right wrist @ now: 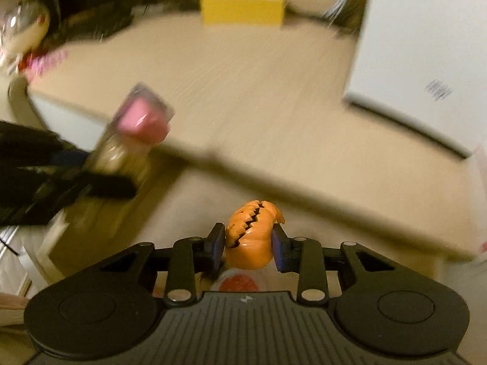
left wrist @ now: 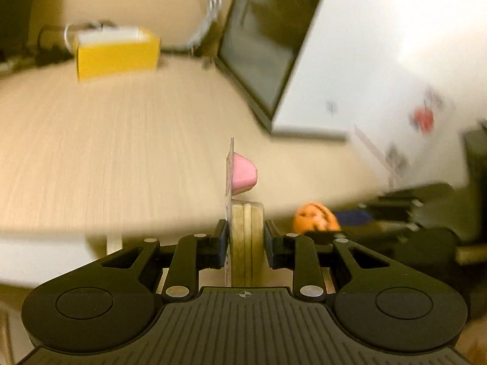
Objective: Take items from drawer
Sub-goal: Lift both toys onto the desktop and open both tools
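Observation:
My left gripper [left wrist: 246, 237] is shut on a blister pack [left wrist: 243, 231] that stands on edge, with a pink piece [left wrist: 243, 174] at its top and cream round pieces lower down. The same blister pack [right wrist: 134, 133] shows blurred at the left of the right wrist view, held by the other gripper. My right gripper [right wrist: 248, 243] is shut on an orange pumpkin toy [right wrist: 252, 237] with a jagged zigzag mouth. That pumpkin toy [left wrist: 315, 217] also appears low right of the left gripper. Both are held near the edge of a light wooden table [left wrist: 121, 140]. The drawer is not clearly visible.
A yellow box [left wrist: 117, 53] stands at the far side of the table [right wrist: 258, 91]. A large white box [left wrist: 380, 60] and a dark screen [left wrist: 258, 45] fill the right. The yellow box [right wrist: 243, 7] and white box [right wrist: 426, 60] recur in the right wrist view. Pink clutter [right wrist: 45, 60] lies far left.

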A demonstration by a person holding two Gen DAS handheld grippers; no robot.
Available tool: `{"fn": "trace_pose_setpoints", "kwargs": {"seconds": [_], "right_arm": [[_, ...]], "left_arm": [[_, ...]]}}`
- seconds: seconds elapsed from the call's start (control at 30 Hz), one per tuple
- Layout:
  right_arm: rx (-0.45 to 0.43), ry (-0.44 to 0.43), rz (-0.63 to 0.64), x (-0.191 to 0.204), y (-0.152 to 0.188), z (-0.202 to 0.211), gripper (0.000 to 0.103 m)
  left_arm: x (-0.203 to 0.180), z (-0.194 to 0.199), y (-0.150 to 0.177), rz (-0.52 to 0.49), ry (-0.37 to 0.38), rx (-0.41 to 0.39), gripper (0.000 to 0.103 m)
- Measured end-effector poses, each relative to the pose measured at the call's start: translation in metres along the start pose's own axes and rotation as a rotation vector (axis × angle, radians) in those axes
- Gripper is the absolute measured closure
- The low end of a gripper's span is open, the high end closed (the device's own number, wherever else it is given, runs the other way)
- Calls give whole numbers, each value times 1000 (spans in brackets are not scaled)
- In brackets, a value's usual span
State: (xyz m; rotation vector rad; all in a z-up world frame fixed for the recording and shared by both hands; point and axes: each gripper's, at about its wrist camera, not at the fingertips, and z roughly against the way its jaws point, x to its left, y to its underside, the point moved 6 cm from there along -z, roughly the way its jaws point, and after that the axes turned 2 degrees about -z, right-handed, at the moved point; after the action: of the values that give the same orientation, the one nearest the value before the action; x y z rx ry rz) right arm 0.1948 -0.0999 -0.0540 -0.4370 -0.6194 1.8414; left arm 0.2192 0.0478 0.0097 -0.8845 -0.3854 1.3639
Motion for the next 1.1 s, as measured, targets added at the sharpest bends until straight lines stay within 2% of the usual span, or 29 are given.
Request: {"fn": "trace_pose_setpoints", "kwargs": {"seconds": [0.1,0.2,0.27,0.33,0.43,0.5,0.63,0.9,1.0,1.07,1.1], "right_arm": [[-121,64,0,-15,-38,19,71],[-239,110,-19,-34,-78,20,71],[-276,148,-31,-51,-101,3,71],[-283,160,-47,-60,-113,-16,71],[-264,148,-72,-64,-121,-44,73],[-247,171,-75,-65,-122,-60,73],[-204,177,-99,-66,-110,-72,73],[-144,149,-151,-74,-111,-87,72],[-134,127,-169,-74,-111,-88,66],[-157,126,-171,-76,-109,-78,57],[-178,128,-171,-75,-110,-74,48]], "left_arm": [[11,-22,-39,-5,-32,-69,75],[23,-57,-67,-23,-87,-63,75],[34,-79,-76,-17,-134,-39,75],[40,-96,-80,-11,-142,-32,74],[49,-106,-82,-23,-119,-21,75],[53,-117,-81,-47,-100,-5,74],[57,-124,-78,-75,-106,13,71],[57,-137,-76,-80,-89,39,67],[58,-132,-80,-62,-86,27,67],[56,-122,-85,-69,-92,-10,67],[54,-116,-87,-76,-93,-23,67]]}}
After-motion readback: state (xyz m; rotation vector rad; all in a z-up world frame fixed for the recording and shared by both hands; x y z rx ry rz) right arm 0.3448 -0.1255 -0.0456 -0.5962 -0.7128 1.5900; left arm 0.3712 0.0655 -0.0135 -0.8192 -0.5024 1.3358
